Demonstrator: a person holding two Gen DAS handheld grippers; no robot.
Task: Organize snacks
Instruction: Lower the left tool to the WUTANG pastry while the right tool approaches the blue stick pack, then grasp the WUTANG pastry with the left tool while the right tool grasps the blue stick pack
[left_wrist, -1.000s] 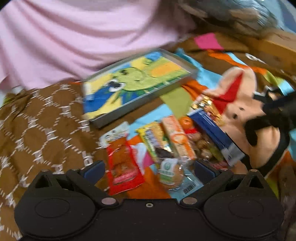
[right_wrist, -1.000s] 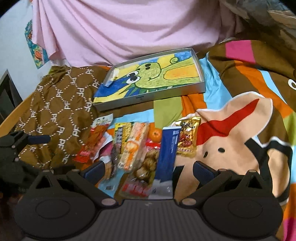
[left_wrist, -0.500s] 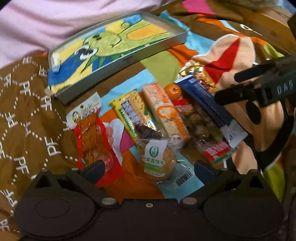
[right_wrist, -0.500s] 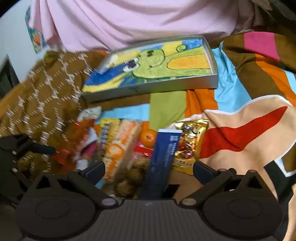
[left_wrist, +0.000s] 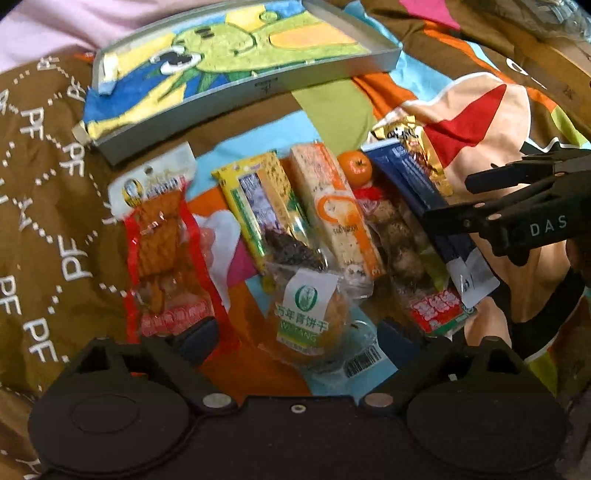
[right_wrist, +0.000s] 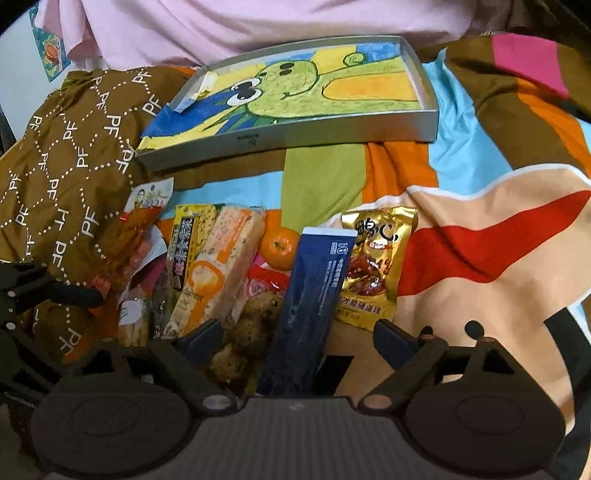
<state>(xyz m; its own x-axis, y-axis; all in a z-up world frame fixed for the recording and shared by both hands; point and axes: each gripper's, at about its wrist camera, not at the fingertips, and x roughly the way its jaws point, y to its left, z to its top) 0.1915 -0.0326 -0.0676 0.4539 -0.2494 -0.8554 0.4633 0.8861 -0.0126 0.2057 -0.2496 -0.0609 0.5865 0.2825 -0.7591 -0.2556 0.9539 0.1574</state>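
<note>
The left gripper (left_wrist: 295, 332), its jaws spread but just narrowed a little, pinches nothing and hangs over a clear-wrapped round cake with a green-and-white label (left_wrist: 306, 314) and a red pouch of brown dried meat (left_wrist: 166, 254). The right gripper (right_wrist: 295, 336), likewise spread, just narrowed and empty, straddles a long dark blue box (right_wrist: 314, 295) beside a gold foil packet (right_wrist: 373, 262) and a small orange tangerine (right_wrist: 279, 247). All snacks lie in a row on the colourful cartoon bedspread (right_wrist: 480, 258), near a shallow grey metal tray lined with a green cartoon drawing (right_wrist: 295, 136).
</note>
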